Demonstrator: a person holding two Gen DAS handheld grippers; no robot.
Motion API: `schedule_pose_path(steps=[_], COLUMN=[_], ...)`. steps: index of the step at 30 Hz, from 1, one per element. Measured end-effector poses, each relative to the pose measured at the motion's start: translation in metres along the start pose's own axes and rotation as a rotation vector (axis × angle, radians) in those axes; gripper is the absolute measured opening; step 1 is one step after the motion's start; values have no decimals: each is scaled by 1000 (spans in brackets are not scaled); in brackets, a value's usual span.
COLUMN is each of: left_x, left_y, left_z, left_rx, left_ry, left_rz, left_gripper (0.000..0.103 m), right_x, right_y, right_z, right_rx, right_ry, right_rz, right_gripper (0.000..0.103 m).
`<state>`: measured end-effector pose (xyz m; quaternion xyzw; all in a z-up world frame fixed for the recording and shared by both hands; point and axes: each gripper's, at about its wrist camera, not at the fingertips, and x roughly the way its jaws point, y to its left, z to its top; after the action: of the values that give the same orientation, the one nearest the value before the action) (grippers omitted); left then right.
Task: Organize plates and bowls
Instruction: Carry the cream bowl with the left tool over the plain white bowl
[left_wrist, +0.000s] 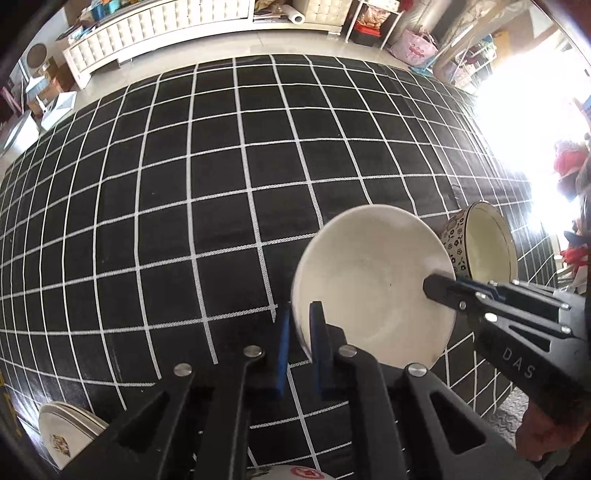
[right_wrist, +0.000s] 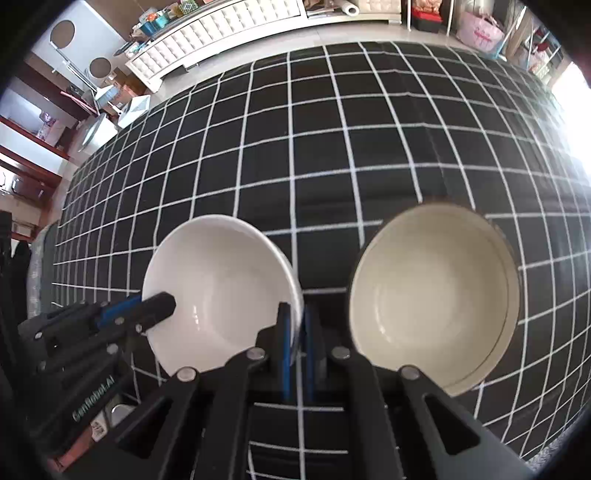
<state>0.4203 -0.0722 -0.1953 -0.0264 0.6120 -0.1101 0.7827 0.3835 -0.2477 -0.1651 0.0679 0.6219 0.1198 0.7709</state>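
Note:
A plain white bowl (left_wrist: 373, 288) is held between both grippers above the black checked cloth. My left gripper (left_wrist: 301, 325) is shut on its left rim. My right gripper (right_wrist: 297, 328) is shut on its right rim; its black finger shows in the left wrist view (left_wrist: 443, 290). The white bowl also shows in the right wrist view (right_wrist: 221, 295), with the left gripper's finger (right_wrist: 155, 306) on its left rim. A cream bowl (right_wrist: 436, 295) with a dark floral outside (left_wrist: 487, 247) stands just right of it.
A stack of patterned plates (left_wrist: 62, 435) lies at the near left edge of the table (left_wrist: 184, 184). A plate with a red mark (left_wrist: 303, 472) sits at the near edge under my left gripper. A white cabinet (left_wrist: 147, 33) stands beyond the table.

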Motion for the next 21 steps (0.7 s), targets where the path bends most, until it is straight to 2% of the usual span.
schedule_pose_path(steps=[9,21], left_x=[-31,-97], left_y=[0,19], left_z=[-15,-72], left_rx=[-5,-37], left_ry=[-29,-92], left_rz=[-3,-9], left_gripper=[8,8], right_x=[-30,-73], right_y=[17,66], right_z=[-17,-48], right_rx=[-4,-57], right_ry=[-36,-90], right_rz=[11,14], right_gripper=[10,10])
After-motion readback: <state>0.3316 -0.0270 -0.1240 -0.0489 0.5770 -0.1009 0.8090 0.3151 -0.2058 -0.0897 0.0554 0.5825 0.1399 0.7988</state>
